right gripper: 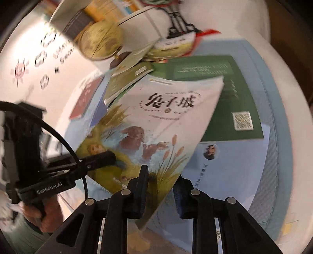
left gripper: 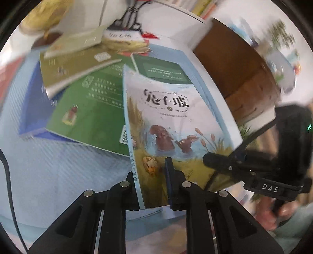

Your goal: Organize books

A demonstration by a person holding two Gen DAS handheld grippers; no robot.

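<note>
A rabbit picture book (left gripper: 172, 125) with black Chinese title is held up off the table, tilted. My left gripper (left gripper: 150, 175) is shut on its lower spine edge. My right gripper (right gripper: 162, 181) is shut on its lower right corner; the book also shows in the right wrist view (right gripper: 156, 121). Each gripper shows in the other's view, the right one (left gripper: 221, 160) and the left one (right gripper: 101, 158). Below lie a green book (left gripper: 92, 113), an olive book (left gripper: 74, 68), a blue book (left gripper: 33, 109) and a dark green book (right gripper: 225, 93).
The books lie in a loose pile on a pale blue table mat (left gripper: 58, 172). A yellow globe (right gripper: 101, 41) on a dark stand and a shelf of books (right gripper: 109, 11) stand at the back. A red book (right gripper: 86, 99) lies left. A brown wooden panel (left gripper: 234, 74) is at the right.
</note>
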